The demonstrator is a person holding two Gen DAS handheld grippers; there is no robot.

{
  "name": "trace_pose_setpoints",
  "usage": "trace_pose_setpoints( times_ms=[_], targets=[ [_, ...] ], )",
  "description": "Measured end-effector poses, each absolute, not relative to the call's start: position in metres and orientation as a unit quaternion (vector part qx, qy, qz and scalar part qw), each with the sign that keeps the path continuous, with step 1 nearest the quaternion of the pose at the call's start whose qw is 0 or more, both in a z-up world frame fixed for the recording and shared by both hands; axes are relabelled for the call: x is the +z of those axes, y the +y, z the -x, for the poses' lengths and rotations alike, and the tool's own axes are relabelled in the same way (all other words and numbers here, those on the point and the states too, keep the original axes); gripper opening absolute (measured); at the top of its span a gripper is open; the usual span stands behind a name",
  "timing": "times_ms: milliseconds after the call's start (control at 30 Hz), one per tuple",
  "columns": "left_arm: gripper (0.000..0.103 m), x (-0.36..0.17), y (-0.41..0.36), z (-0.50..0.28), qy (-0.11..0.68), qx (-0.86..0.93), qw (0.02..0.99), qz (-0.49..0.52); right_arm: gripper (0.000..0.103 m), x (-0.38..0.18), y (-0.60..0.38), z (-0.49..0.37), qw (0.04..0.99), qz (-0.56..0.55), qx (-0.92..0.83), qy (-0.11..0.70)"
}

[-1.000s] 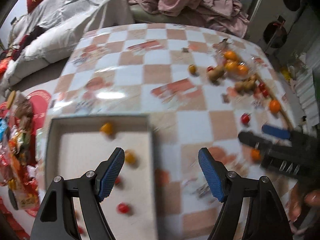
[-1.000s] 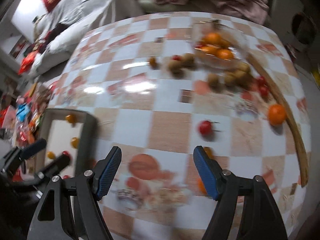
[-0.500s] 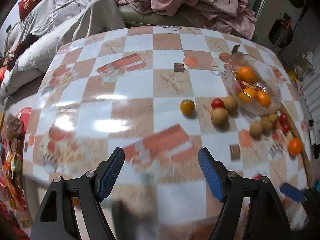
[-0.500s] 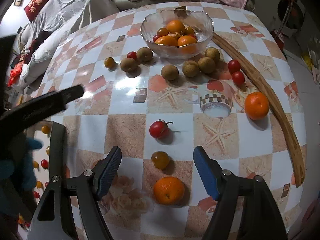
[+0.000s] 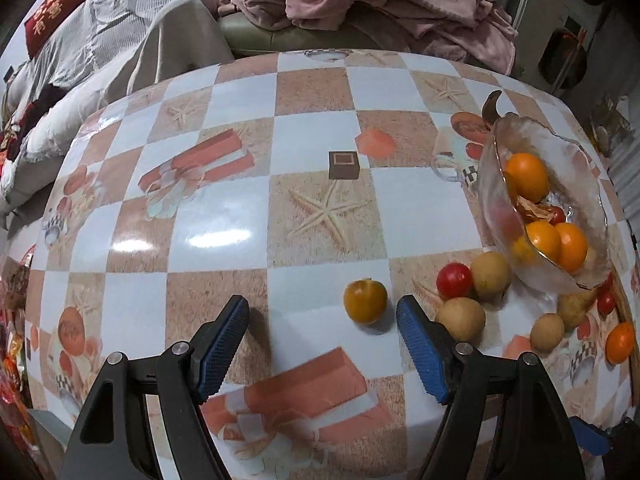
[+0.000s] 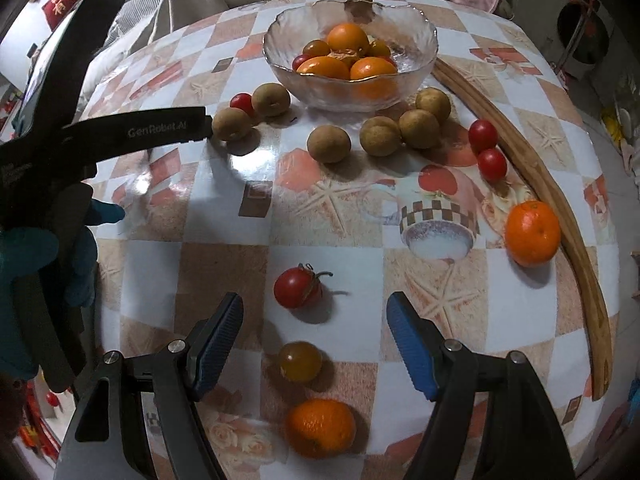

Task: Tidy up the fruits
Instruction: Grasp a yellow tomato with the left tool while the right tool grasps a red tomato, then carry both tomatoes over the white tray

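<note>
Blue-padded fingers of the left gripper (image 5: 322,336) stand wide and empty low in the frame, a yellow-orange cherry tomato (image 5: 365,300) lying just inside the right-hand pad. The right gripper (image 6: 314,340), equally wide and empty, frames an amber tomato (image 6: 300,361), with a mandarin (image 6: 320,427) nearer and a red stemmed tomato (image 6: 298,287) just beyond. Loose longans (image 6: 328,143) sit farther up; the glass bowl (image 6: 416,24) of oranges stands at the top. Judged step: approach to pick. Next: centre, lower, close.
</note>
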State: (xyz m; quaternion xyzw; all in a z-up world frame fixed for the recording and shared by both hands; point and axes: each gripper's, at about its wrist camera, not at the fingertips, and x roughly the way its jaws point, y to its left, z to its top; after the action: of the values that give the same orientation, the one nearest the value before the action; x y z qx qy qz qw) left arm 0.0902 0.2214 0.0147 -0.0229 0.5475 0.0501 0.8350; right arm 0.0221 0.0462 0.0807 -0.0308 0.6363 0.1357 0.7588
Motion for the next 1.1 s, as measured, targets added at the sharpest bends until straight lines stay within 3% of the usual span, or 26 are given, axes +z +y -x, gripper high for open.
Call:
trace_pose_setpoints(
  times_ms=[100,267,400,600,1100],
  targets=[
    [0.077,0.016,0.217,-0.092,0.545,0.047,0.837,0.008,0.068,0.081,0.052,-0.023,0.765,0.044,0.133,0.628],
    [0.047,0.019,0.211,-0.094,0.547,0.024,0.837,0.010,0.056,0.080,0.064,-0.026,0.770,0.072,0.136,0.619],
    [0.023,0.021,0.204,-0.091,0.546,0.002,0.838,0.006,0.033,0.079,0.065,-0.029,0.772,0.081,0.136,0.615],
    [0.022,0.028,0.210,-0.077,0.548,-0.005,0.836,0.030,0.033,0.085,0.049,-0.029,0.768,0.017,0.153,0.622],
    [0.022,0.069,0.217,0.014,0.546,-0.025,0.835,0.063,0.033,0.113,0.048,0.012,0.754,0.002,0.182,0.631]
  ],
)
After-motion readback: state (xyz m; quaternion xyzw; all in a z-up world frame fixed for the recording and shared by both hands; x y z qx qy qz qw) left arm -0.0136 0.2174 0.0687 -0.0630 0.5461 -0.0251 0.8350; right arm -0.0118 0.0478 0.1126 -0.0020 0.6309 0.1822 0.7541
